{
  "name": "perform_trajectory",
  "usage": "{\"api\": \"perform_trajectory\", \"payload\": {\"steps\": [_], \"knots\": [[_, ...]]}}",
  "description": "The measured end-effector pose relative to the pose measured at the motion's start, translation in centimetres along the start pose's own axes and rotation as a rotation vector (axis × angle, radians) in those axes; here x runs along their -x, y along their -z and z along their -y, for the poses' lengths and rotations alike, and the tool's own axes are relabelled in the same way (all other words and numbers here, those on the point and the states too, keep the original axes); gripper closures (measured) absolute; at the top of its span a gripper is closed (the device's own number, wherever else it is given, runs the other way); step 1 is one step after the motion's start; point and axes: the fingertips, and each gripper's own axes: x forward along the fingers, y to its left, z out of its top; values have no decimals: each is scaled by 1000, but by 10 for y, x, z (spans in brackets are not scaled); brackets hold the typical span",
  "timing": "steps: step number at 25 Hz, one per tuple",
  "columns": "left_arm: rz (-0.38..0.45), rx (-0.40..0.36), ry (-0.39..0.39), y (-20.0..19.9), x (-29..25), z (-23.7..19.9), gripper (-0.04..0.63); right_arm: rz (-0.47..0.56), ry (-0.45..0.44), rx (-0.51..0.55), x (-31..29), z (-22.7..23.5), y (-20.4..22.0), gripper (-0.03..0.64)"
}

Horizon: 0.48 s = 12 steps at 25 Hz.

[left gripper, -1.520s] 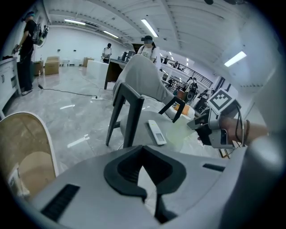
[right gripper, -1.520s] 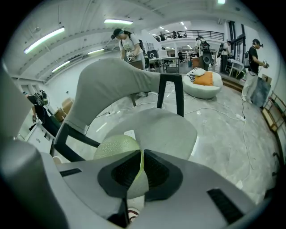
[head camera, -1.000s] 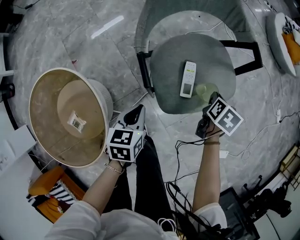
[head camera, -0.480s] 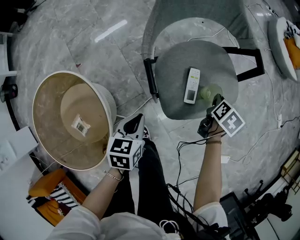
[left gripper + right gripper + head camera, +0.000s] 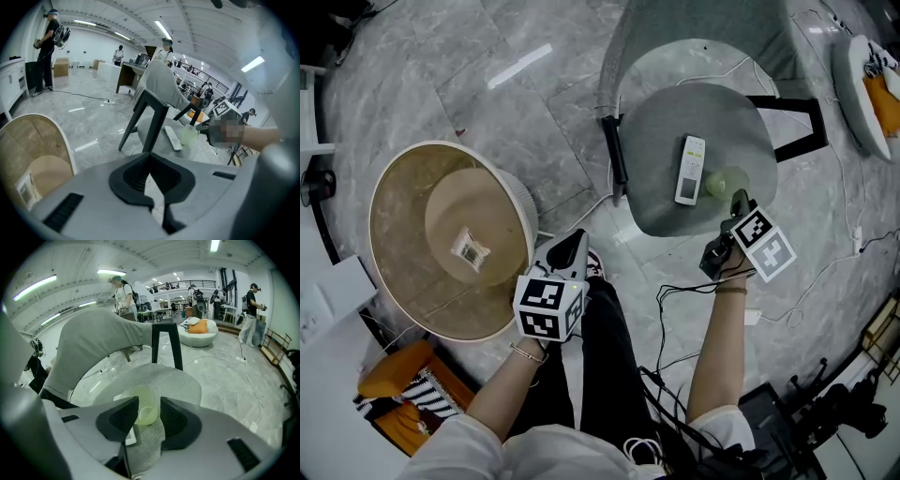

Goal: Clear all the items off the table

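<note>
My right gripper [image 5: 150, 411] has just been opening, jaws half apart and gripping nothing, lined up on the cup [image 5: 143, 412] to take it off the table [image 5: 666, 131].

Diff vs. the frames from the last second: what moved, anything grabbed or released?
The right gripper has just been opening its jaws. They now stand apart at the pale green cup, which sits between their tips, not yet gripped. Nothing was picked up or dropped. Unchanged: the cup and the remote lie on the round grey table, and the left gripper is shut and empty beside the basket.
</note>
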Motion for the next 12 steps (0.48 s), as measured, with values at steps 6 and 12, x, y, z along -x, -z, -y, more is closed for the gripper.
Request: {"api": "perform_trajectory", "payload": {"steps": [6, 12], "knots": [[31, 23, -25, 2, 29, -28, 588, 67, 1, -7, 34, -26, 9, 454], [63, 102, -101, 16, 67, -84, 588, 68, -52, 86, 59, -96, 47, 454]]}}
